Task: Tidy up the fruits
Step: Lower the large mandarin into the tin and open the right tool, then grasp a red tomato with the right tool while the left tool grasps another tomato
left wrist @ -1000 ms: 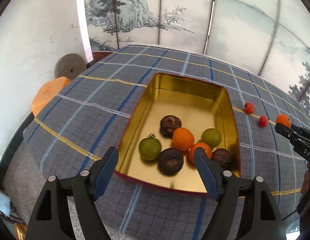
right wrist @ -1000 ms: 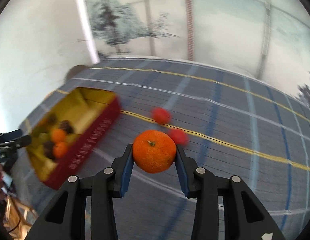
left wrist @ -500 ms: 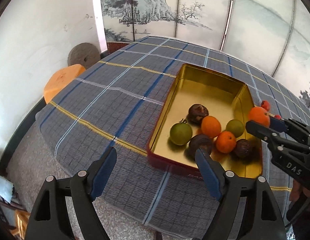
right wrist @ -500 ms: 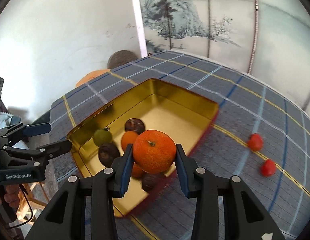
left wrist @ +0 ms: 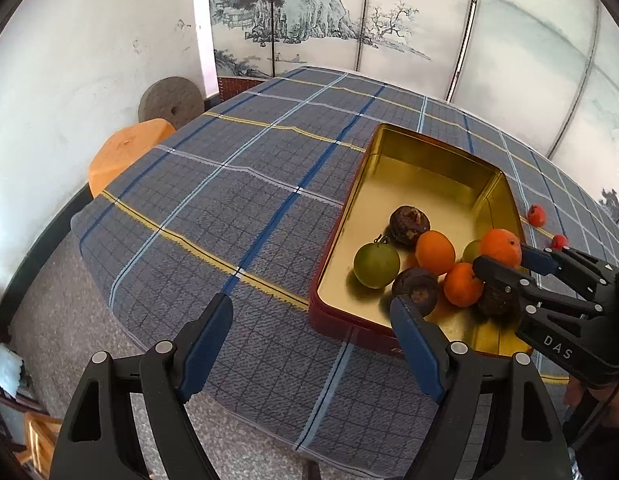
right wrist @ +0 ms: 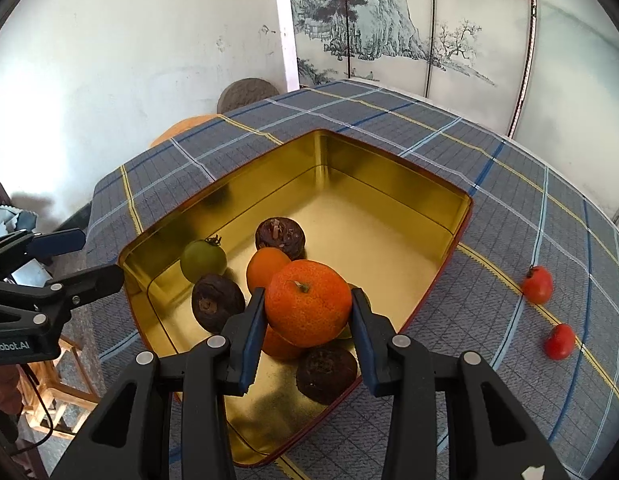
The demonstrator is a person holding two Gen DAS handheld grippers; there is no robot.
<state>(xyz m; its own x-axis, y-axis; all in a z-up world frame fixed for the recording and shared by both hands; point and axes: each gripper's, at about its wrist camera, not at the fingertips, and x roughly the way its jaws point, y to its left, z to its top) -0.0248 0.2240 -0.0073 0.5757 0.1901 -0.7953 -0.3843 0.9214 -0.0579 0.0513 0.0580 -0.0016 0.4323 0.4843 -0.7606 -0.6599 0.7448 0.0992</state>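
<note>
My right gripper point(right wrist: 308, 312) is shut on an orange mandarin point(right wrist: 308, 302) and holds it above the near end of a gold tin point(right wrist: 389, 184) with red outer walls. The tin holds a green fruit point(right wrist: 203, 260), dark brown fruits point(right wrist: 280, 237) and other oranges point(right wrist: 265, 267). In the left wrist view the right gripper point(left wrist: 505, 260) holds the mandarin point(left wrist: 500, 246) over the tin point(left wrist: 425, 148). My left gripper point(left wrist: 311, 340) is open and empty, above the table's near edge to the left of the tin. Two small red fruits point(right wrist: 537, 284) point(right wrist: 559, 341) lie on the cloth right of the tin.
The table wears a blue-grey plaid cloth point(left wrist: 229, 184). An orange stool point(left wrist: 125, 152) and a round grey stone point(left wrist: 171, 100) stand beyond the table's left edge by the white wall. A painted folding screen point(left wrist: 349, 20) stands behind the table.
My right gripper has carried the mandarin from the cloth near the red fruits to above the tin's fruit pile. My left gripper has drawn back and left from the tin.
</note>
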